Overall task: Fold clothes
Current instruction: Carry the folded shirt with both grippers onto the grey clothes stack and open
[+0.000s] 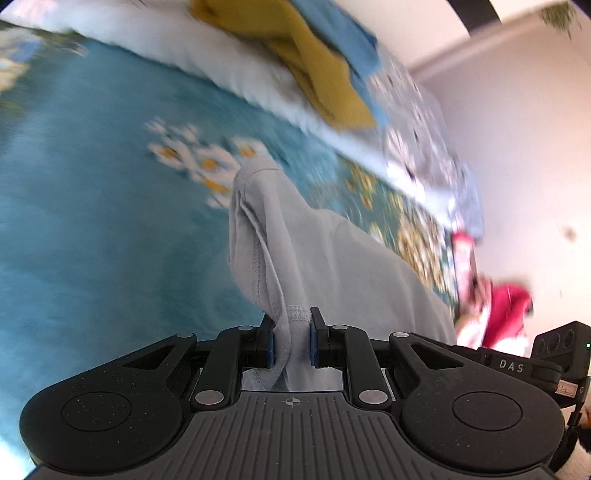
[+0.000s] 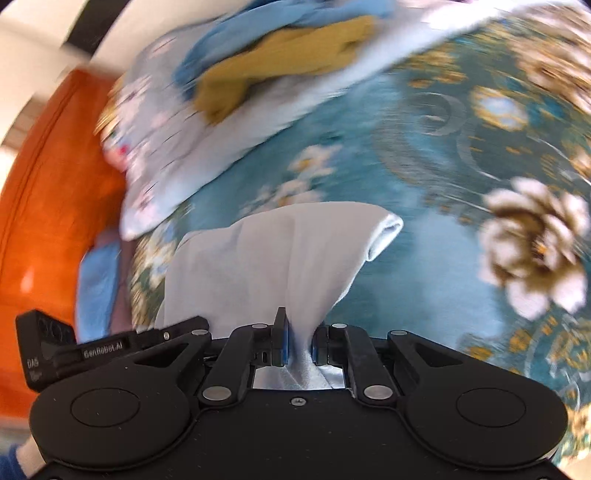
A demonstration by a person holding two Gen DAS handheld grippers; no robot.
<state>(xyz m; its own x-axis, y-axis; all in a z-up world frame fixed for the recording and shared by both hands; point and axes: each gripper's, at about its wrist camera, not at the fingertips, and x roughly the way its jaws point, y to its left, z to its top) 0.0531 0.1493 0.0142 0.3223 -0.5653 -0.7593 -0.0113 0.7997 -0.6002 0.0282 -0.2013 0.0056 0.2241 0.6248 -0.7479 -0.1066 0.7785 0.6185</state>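
Left claw is pinching a stitched hem of the pale grey garment; right claw is pinching another bunched edge of the same cloth. Both jaws are nearly shut on fabric, likely so it hangs free above the teal floral bedspread for spreading (views are blurred). A mustard garment and blue one are lying near, well apart.

Two grippers, one grey garment, one yellow garment, one blue garment, one flowered bedspread.
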